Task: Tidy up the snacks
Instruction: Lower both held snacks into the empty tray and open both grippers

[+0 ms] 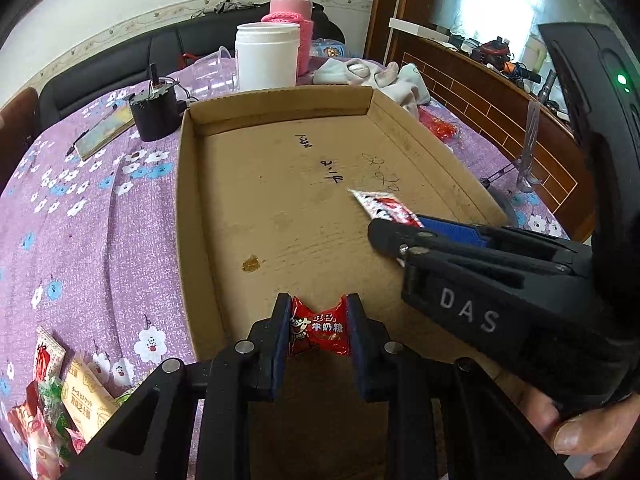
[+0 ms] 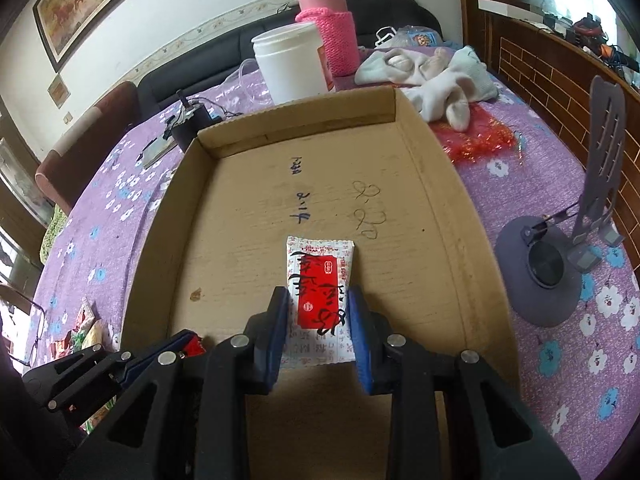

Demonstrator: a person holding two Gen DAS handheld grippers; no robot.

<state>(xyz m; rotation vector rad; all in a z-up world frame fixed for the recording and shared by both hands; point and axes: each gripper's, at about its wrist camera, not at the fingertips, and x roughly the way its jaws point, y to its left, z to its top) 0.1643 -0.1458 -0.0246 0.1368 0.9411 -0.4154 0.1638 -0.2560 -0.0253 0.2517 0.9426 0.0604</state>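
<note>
The left gripper (image 1: pixel 319 330) pinches a red wrapped candy (image 1: pixel 318 332) between its blue pads, low over the near end of the cardboard tray (image 1: pixel 280 104). The right gripper (image 2: pixel 319 320) clamps a white-and-red snack packet (image 2: pixel 320 276) by its near half (far end jutting forward over the tray floor). More snacks (image 1: pixel 52 396) lie on the purple tablecloth (image 1: pixel 100 240), left of the tray

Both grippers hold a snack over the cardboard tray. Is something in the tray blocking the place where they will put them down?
Nothing visible does. The tray floor under the red candy and the white packet is bare, apart from a flat stain.
</note>
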